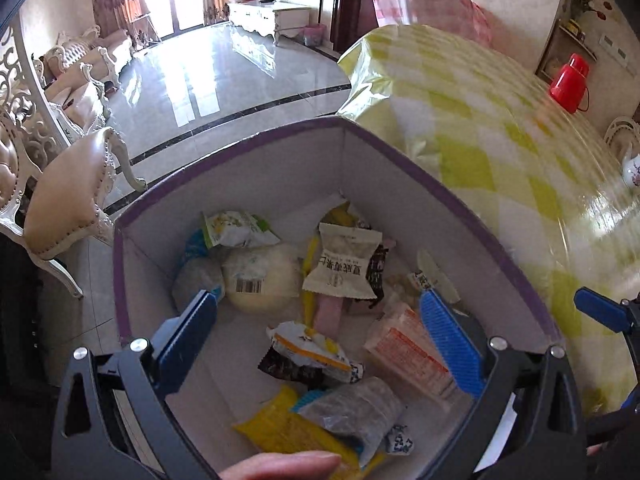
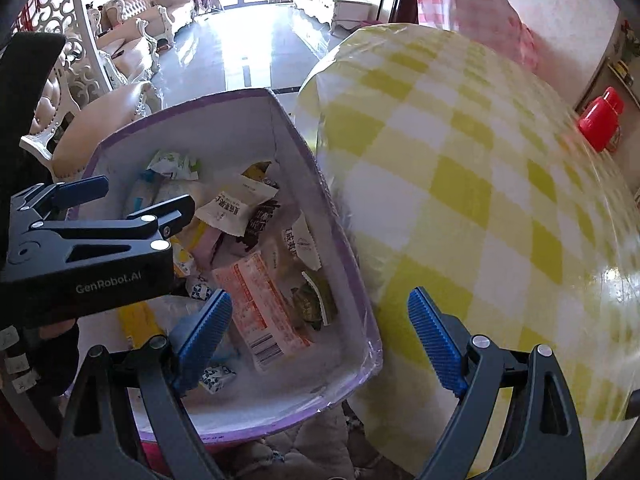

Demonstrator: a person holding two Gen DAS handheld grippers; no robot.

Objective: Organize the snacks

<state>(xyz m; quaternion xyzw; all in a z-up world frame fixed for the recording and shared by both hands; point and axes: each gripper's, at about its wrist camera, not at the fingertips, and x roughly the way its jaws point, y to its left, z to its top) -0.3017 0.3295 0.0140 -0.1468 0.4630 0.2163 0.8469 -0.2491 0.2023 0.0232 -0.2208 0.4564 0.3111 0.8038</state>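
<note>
Checked tablecloth [image 2: 460, 200], snack box [image 1: 460, 208] beneath spread left gripper [image 1: 320, 320] fingers [image 1: 448, 332], nothing gripped

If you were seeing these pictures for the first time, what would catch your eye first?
First, the purple-rimmed box heaped with snack packets, directly under the open left gripper. Then the yellow-checked tablecloth filling the right of both views, with a red flask at its far edge. The right gripper, open, straddles the box's right wall.

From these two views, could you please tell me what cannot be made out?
- Box near end: left view, hidden by the left tool and a thumb.
- Box left side: right view, behind the left tool.
- Red flask: motion-blurred.
- Wrapper print: too small.
</note>
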